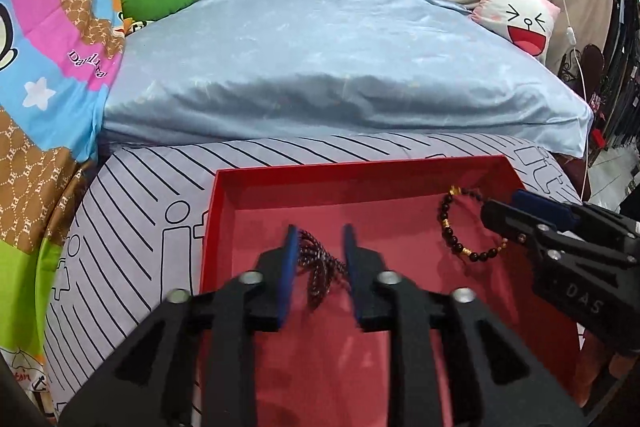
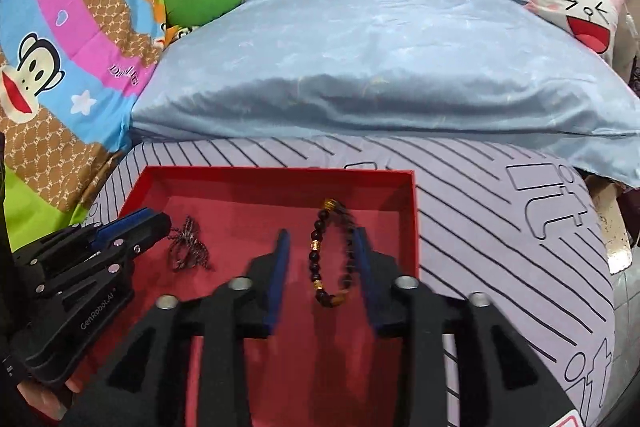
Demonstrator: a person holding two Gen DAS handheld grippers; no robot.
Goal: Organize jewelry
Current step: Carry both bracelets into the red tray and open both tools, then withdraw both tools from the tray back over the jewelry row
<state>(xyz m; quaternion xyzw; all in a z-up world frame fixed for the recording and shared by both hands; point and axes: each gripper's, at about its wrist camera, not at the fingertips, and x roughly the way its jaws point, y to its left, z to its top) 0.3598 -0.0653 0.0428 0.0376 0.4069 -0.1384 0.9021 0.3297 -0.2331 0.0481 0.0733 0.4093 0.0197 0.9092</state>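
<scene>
Bead bracelet (image 2: 334,255) lies right in red tray (image 2: 276,174), between my right gripper's (image 2: 322,241) parted, released jaws. Braided cord (image 1: 320,265) lies left, between my left gripper's (image 1: 320,235) parted jaws. Tray on striped bedding (image 2: 500,211).

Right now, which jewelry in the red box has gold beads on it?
The round bead bracelet between the right gripper fingers. The other piece, a braided cord by the left gripper, is a dark tangle without beads.

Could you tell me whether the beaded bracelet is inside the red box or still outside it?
Inside. The beaded bracelet lies on the floor of the red box, within its walls, between the open right gripper fingers.
</scene>
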